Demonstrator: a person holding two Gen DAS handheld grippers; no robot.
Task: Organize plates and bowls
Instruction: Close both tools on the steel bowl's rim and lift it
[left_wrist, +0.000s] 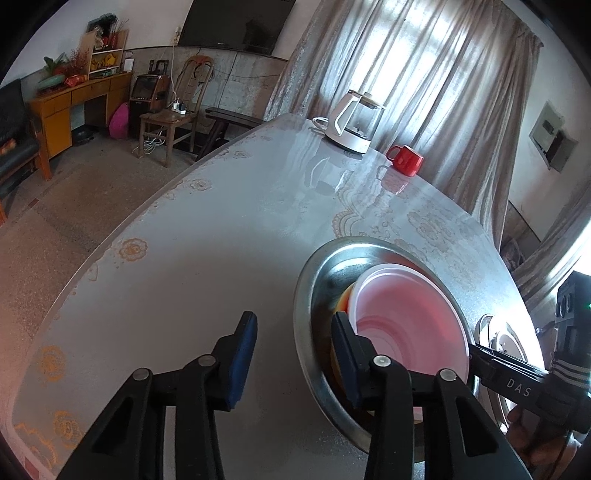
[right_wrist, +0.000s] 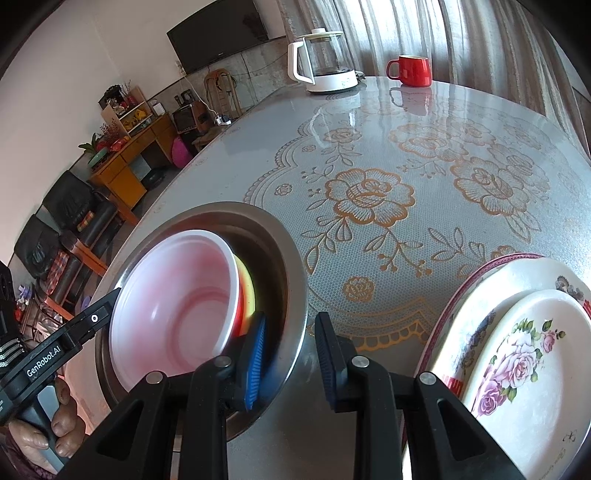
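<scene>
A steel bowl (left_wrist: 332, 251) (right_wrist: 258, 221) stands on the patterned table. Nested in it and tilted is a white bowl with a pink inside (left_wrist: 406, 314) (right_wrist: 177, 295), on top of red and yellow bowls (right_wrist: 245, 288). My left gripper (left_wrist: 295, 350) straddles the steel rim, one finger inside and one outside. A strip of table shows beside the outer pad, so it is open. From the opposite side, my right gripper (right_wrist: 291, 350) is shut on the steel bowl's rim. Two stacked flowered plates (right_wrist: 535, 369) lie to its right.
A glass kettle with a white base (right_wrist: 321, 62) and a red mug (right_wrist: 410, 70) stand at the far end of the table. The table's curved edge (left_wrist: 122, 236) runs along the left, with floor, chairs and a wooden desk beyond. A hand (right_wrist: 55, 417) holds the left gripper's handle.
</scene>
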